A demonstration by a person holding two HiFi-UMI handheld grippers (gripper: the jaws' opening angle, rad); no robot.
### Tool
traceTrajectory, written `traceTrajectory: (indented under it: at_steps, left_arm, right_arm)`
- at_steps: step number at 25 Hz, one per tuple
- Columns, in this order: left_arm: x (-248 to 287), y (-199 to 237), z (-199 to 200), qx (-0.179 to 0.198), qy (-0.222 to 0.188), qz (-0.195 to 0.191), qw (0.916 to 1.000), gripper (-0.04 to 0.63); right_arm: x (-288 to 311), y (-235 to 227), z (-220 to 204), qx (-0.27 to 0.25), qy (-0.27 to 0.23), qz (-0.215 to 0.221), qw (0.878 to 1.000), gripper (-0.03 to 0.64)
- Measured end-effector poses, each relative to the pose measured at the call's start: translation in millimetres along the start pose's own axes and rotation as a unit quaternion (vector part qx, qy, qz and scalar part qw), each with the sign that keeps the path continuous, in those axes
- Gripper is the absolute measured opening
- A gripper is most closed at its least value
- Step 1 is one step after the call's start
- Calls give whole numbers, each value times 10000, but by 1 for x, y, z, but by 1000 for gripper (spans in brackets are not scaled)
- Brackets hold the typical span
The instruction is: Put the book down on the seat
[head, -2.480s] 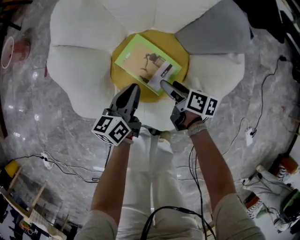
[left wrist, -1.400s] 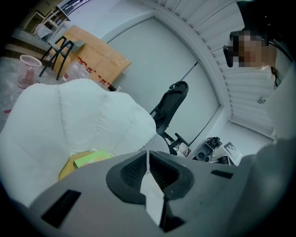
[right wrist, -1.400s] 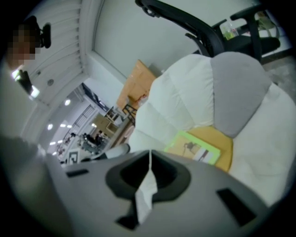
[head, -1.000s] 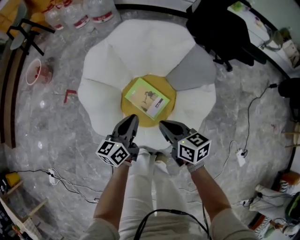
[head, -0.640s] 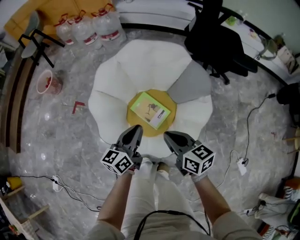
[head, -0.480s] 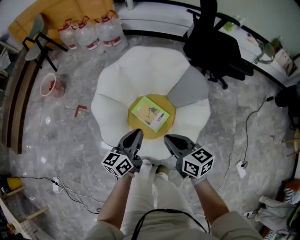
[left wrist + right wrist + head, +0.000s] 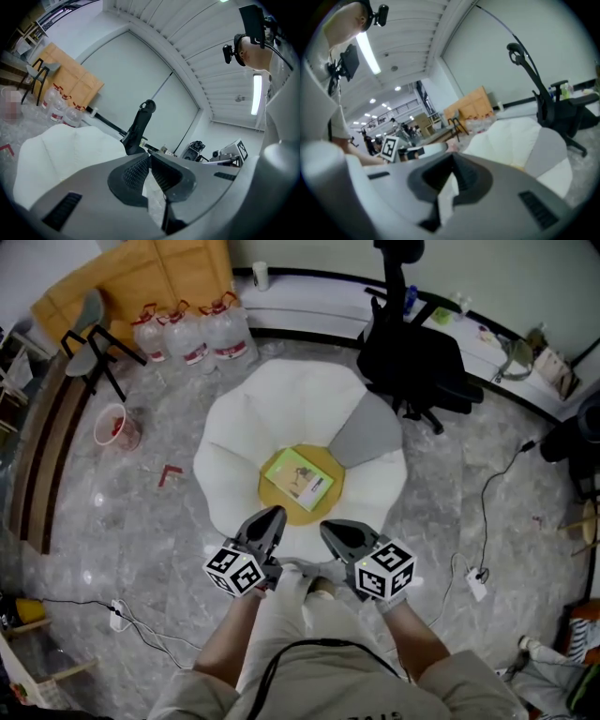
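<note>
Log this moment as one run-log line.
book: green-covered book flat on yellow centre of white flower-shaped seat | left gripper: shut, empty | right gripper: shut, empty | both clear of book

The book (image 7: 298,478) is light green. The seat (image 7: 281,409) is white, yellow-centred, with a grey petal (image 7: 367,435) at two o'clock.
</note>
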State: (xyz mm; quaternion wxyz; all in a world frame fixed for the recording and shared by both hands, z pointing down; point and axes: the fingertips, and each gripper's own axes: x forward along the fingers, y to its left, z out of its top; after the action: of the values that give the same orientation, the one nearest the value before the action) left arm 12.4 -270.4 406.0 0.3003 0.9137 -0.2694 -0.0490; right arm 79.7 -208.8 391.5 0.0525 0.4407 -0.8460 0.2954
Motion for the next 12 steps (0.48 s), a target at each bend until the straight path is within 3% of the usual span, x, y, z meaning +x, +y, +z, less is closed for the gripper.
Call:
traceTrajectory:
  at_steps: [12]
  left_arm:
    - [-40,-49,28,61,-73,-75,9999,42]
  right_arm:
    - [-32,45,30,-350,-47,140,9993,14]
